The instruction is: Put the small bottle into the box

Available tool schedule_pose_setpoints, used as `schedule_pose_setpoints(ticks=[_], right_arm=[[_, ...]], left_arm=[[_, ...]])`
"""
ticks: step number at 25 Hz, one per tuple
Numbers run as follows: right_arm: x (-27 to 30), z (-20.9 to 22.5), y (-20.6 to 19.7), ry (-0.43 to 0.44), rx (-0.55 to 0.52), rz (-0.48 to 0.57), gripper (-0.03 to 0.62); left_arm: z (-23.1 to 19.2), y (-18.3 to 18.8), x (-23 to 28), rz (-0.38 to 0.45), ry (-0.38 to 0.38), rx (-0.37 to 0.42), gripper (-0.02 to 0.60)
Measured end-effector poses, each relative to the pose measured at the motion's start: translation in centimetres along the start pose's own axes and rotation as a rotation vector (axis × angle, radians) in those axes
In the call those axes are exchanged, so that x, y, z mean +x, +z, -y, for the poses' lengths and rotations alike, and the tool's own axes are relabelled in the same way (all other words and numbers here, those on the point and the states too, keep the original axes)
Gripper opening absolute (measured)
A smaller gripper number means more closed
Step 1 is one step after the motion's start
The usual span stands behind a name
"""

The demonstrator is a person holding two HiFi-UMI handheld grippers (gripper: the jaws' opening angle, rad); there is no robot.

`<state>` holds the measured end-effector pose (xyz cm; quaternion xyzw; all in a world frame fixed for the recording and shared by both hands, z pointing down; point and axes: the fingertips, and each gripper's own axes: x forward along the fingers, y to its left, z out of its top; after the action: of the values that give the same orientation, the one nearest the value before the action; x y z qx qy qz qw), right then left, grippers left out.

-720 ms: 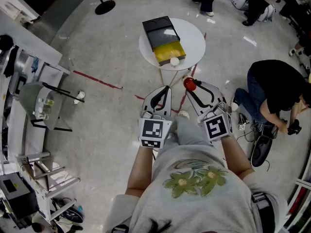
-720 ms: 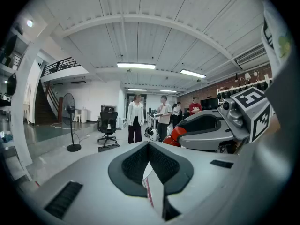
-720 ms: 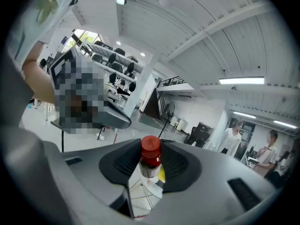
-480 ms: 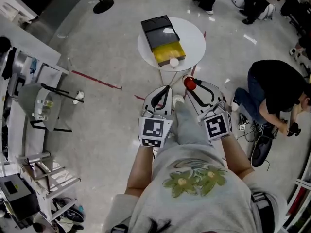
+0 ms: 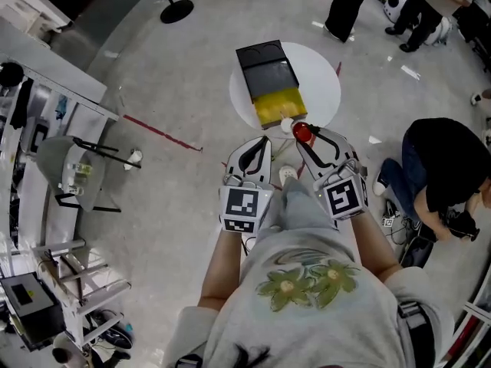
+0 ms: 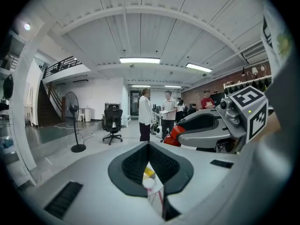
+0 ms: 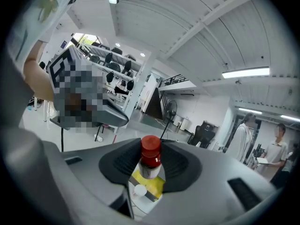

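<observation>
**Small bottle clamped in the right hand-held gripper, short of the box**

The right hand-held gripper [image 5: 304,136] is closed on the small bottle [image 7: 150,156]. Its two dark pads press on the bottle's sides, and the red cap stands upright above them. The bottle hangs clear of any surface, just over the near rim of the round white tabletop [image 5: 324,83].

The box [image 5: 272,83] lies on that tabletop, ahead of this gripper and a little to its left. Its yellow end is nearest the jaws and its black part lies beyond. A small white round thing [image 5: 286,125] sits on the tabletop by the yellow end, just ahead of the bottle and to its left.

The left hand-held gripper [image 5: 265,139] is level with the right one and close on its left. Its jaws are together with nothing between them, and it points toward the near edge of the same tabletop.
</observation>
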<state>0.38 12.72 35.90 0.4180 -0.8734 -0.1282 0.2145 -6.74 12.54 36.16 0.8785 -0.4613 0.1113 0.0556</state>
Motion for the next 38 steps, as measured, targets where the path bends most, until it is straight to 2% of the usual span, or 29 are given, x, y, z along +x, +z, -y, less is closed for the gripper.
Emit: schedule_pose_setpoints(ticks=[6,18,26,38], right_arm=[[4.4,4.1,-0.1,0.010,0.014,0.015,0.137],[9.6,10.9,-0.1,0.023,0.027,0.060,0.137],[11.5,13.6,-1.2,0.051,0.066,0.061,0.137],[14.9,14.5,-3.3,0.117,0.104,0.044,0.137]], left_arm=[[-3.0,1.1,4.4,-0.006,0.023,-0.001,0.001],[-6.6,2.7,11.3,-0.020,0.057,-0.012,0.000],[-7.5,3.2,14.0,-0.034,0.082,-0.014,0.000],[-9.3,1.8,16.4,-0.070,0.127,-0.041,0.000]])
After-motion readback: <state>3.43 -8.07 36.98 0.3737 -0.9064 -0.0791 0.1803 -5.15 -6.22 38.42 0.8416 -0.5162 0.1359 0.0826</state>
